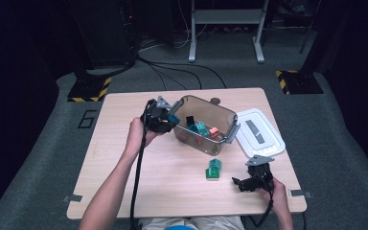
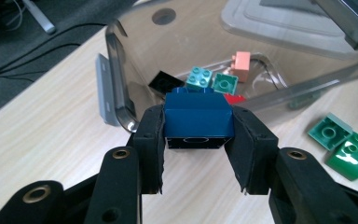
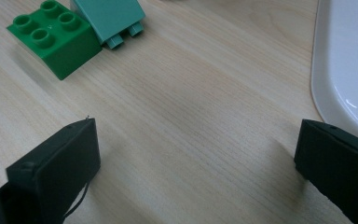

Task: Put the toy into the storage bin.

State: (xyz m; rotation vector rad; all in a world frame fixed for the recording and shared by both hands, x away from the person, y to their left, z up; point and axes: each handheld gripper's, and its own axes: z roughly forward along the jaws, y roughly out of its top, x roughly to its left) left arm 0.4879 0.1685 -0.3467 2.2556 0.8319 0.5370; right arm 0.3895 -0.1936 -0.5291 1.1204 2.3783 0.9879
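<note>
My left gripper (image 2: 198, 142) is shut on a dark blue brick (image 2: 198, 116), held in the air just before the near wall of a clear plastic bin (image 2: 121, 88). In the high view the left gripper (image 1: 168, 119) sits at the bin's left rim (image 1: 206, 103). Inside the bin lie teal bricks (image 2: 200, 77), a black brick (image 2: 163, 83), a salmon brick (image 2: 241, 61) and a red one (image 2: 235, 99). My right gripper (image 1: 239, 182) stands open low over the table, nothing between its jaws. A green brick (image 3: 53, 37) and a pale teal brick (image 3: 109, 16) lie on the table ahead of it.
The bin's white lid (image 1: 258, 132) lies on the table right of the bin, and its edge (image 3: 349, 70) is close to my right gripper. The wooden table (image 1: 124, 163) has bare room at the left and front. Cables trail from both grippers.
</note>
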